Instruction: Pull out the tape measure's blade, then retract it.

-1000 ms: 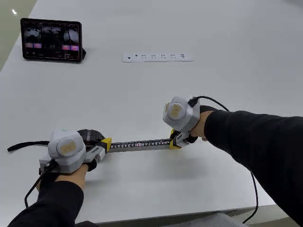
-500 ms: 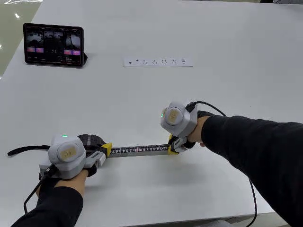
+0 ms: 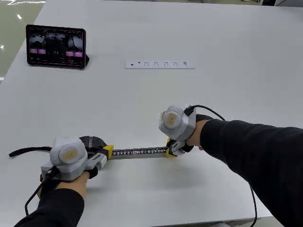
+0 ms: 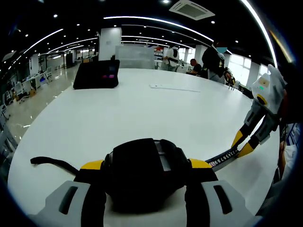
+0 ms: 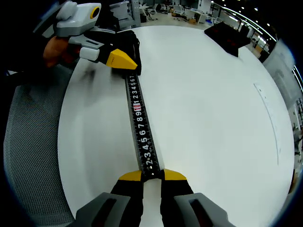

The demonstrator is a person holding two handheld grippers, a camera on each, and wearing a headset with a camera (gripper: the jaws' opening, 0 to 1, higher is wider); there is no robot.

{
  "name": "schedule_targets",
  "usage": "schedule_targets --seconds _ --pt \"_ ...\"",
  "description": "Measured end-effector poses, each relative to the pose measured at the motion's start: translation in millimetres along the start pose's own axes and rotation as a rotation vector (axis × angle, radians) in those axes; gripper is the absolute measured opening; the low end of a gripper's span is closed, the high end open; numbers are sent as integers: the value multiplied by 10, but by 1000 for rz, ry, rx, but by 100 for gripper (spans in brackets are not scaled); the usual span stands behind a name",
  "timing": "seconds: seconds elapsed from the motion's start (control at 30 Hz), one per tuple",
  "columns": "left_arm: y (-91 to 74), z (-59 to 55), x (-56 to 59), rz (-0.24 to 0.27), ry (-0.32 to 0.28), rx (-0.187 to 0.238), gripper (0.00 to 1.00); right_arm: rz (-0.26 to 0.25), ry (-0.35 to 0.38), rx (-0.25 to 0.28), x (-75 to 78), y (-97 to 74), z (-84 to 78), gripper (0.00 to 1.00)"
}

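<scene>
Head view, left tool (image 3: 102, 152) clamping tape measure case (image 3: 92, 142), right tool (image 3: 169, 152) pinching blade (image 3: 139, 152) tip

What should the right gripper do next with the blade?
Probably keep easing the right gripper toward the case, shut on the tip of the blade. The left gripper clamps the case, a short stretch of blade lies out along the table, and that stretch has shortened over the last second, so retraction seems under way.
</scene>
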State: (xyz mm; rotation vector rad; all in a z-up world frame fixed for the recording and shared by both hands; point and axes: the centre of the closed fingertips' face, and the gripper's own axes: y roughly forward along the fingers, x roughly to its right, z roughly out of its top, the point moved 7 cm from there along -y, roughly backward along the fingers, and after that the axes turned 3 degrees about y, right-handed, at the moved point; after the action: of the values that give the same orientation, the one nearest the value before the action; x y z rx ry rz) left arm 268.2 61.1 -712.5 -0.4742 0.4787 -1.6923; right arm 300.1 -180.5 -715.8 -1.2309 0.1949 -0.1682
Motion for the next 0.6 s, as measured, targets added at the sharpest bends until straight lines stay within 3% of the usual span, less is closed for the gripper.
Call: schedule_targets --seconds 0.6 --pt "-6 1 5 -3 -4 -10 64 8 1 -1 -15 42 76 9"
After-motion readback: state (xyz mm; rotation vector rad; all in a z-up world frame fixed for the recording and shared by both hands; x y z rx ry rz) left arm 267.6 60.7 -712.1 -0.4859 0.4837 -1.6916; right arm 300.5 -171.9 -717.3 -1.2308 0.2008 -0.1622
